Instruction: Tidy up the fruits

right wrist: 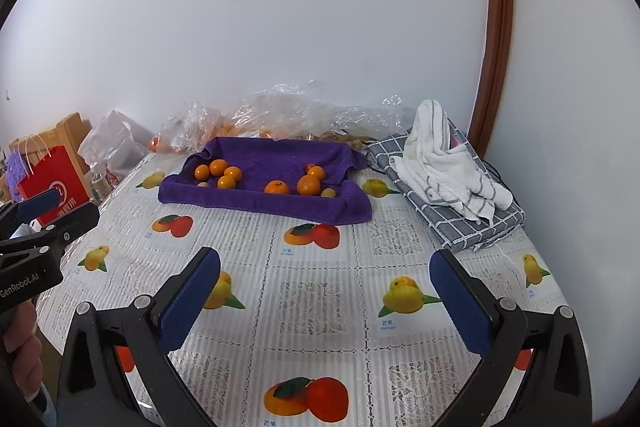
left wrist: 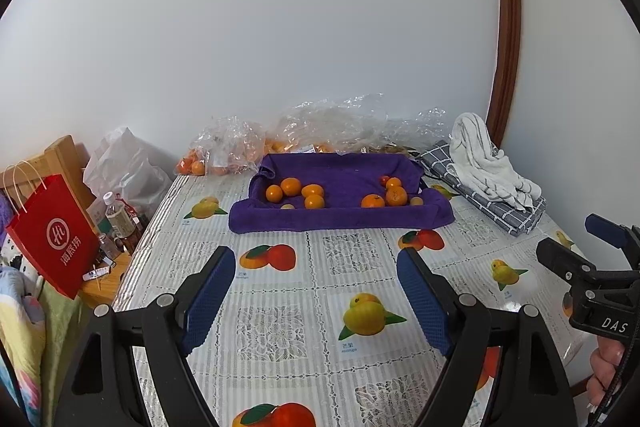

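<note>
A purple towel (left wrist: 340, 215) (right wrist: 280, 205) lies shaped like a tray at the far middle of the table. Several oranges lie on it in two groups, a left group (left wrist: 291, 186) (right wrist: 219, 167) and a right group (left wrist: 396, 195) (right wrist: 308, 185), with small pale fruits (left wrist: 416, 201) (right wrist: 327, 193) among them. My left gripper (left wrist: 316, 259) is open and empty, well short of the towel. My right gripper (right wrist: 326, 263) is open and empty too, and shows at the right edge of the left wrist view (left wrist: 576, 243).
Clear plastic bags (left wrist: 320, 131) with more oranges lie behind the towel by the wall. A white striped cloth (left wrist: 488, 163) lies on a folded grey checked cloth (right wrist: 460, 223) at the right. A red paper bag (left wrist: 52, 235) and bottles (left wrist: 118, 219) stand beside the table's left edge.
</note>
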`<state>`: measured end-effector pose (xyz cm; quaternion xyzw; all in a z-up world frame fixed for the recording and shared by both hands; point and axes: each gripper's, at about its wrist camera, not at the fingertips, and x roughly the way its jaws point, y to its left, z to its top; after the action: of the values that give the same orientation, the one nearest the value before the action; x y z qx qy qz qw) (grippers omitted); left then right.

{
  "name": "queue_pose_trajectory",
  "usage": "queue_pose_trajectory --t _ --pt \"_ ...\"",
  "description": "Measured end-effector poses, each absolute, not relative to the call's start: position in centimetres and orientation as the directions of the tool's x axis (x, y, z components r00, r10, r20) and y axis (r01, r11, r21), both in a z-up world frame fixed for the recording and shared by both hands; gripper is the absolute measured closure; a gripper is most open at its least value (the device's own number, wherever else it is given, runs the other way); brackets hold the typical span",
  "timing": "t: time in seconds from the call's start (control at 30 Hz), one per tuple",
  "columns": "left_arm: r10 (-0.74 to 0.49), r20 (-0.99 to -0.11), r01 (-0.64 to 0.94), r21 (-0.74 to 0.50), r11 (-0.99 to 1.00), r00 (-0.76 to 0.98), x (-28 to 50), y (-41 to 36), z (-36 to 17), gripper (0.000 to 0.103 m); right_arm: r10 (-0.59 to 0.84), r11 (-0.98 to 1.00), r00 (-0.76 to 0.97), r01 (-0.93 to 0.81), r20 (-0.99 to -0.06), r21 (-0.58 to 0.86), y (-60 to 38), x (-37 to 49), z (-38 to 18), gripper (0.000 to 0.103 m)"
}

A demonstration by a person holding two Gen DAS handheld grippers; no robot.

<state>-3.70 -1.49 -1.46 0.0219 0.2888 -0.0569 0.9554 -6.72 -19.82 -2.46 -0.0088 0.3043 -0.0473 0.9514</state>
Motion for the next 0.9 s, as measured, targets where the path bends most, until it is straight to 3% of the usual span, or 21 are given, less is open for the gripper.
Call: queue_pose_trajectory --t 0.9 --pt "-0.111 -0.553 0.130 -0.006 0.992 0.826 -3.60 -1.36 -1.21 0.021 -0.093 0.995 0.817 0.096 -0.570 -0.024 -20.81 -7.18 -1.93 0.000"
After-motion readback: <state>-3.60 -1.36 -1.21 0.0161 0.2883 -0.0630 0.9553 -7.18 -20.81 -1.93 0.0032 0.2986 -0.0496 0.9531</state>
